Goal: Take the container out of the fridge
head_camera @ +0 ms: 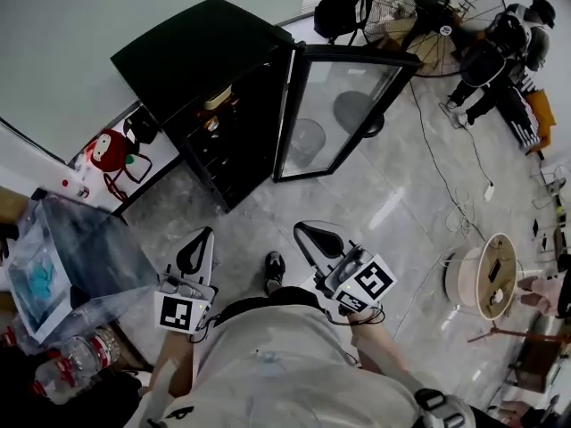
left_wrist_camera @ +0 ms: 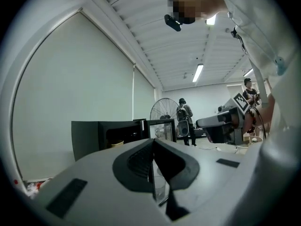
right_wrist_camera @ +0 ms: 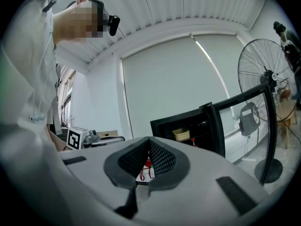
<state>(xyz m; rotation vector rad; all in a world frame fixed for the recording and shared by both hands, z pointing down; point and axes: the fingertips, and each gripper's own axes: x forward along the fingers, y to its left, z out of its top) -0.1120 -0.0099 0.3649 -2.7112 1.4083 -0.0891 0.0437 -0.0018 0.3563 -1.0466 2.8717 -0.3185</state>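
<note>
The left gripper [head_camera: 194,255] and the right gripper [head_camera: 319,237] are both pinched closed on nothing, held low in front of the person. Ahead of both and well apart from them, the fridge [head_camera: 201,61] stands with its glass door [head_camera: 337,105] swung open. The container [right_wrist_camera: 181,134], a pale yellow bowl, sits on an upper shelf inside, with a small red-topped item [right_wrist_camera: 192,142] just beside it. The likely trouble is that going in with closed jaws would shove the bowl back or knock its neighbour, and a wide swing by the right gripper could clip the door. Beneath the grippers is a grey marbled floor [head_camera: 384,208], with a cable [head_camera: 443,172] trailing ahead and to the right. A standing fan [head_camera: 433,12] is beyond the door, and a plastic bag [head_camera: 85,252] lies left of the left gripper.
</note>
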